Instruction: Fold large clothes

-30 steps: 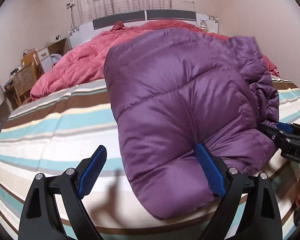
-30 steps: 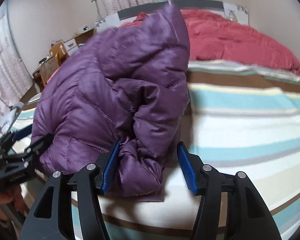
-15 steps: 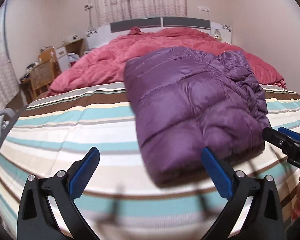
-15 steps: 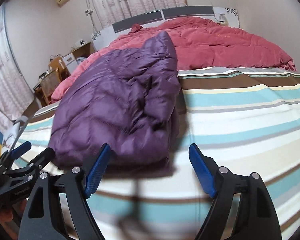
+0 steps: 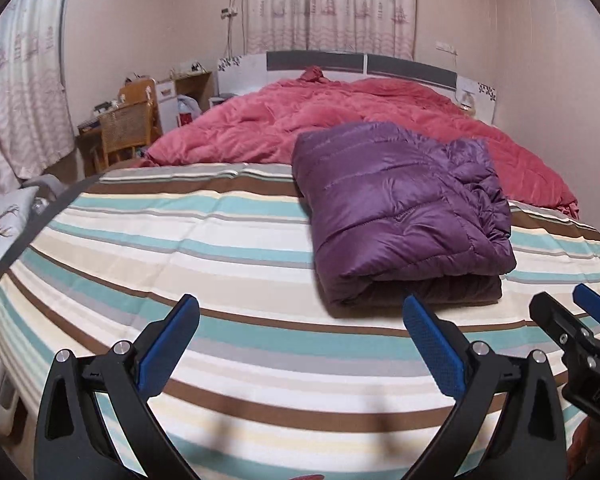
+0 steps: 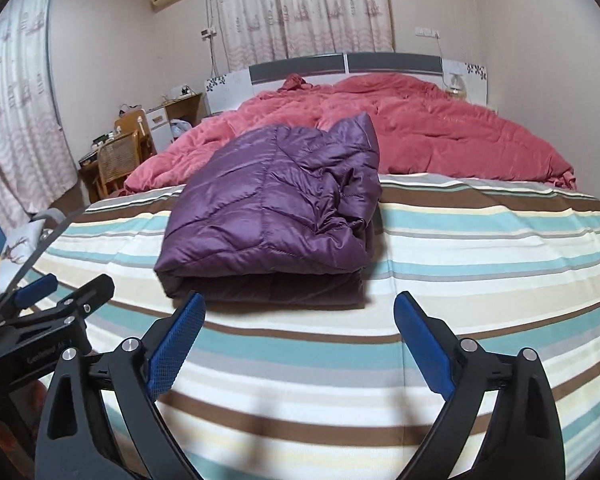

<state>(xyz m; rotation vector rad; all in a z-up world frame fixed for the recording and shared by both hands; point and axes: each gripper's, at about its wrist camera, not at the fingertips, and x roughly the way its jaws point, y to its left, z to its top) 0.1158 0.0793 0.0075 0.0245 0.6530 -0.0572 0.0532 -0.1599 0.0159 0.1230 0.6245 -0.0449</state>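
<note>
Both jaws stand released, my right pair just widened, nothing between them. My left gripper (image 5: 300,344) and right gripper (image 6: 298,340) angle down over the striped bed (image 5: 220,280), apart from the folded purple jacket (image 5: 400,216). Only my right view shows its rumpled right side.

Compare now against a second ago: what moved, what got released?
Both grippers let go of the purple jacket and backed away from it. The right gripper was clamped on its bunched edge; its jaws have just been opening and are now empty. The left gripper also opened wider, nothing between its jaws. The jacket now lies folded and flat on the striped sheet. The red duvet is unchanged.
</note>
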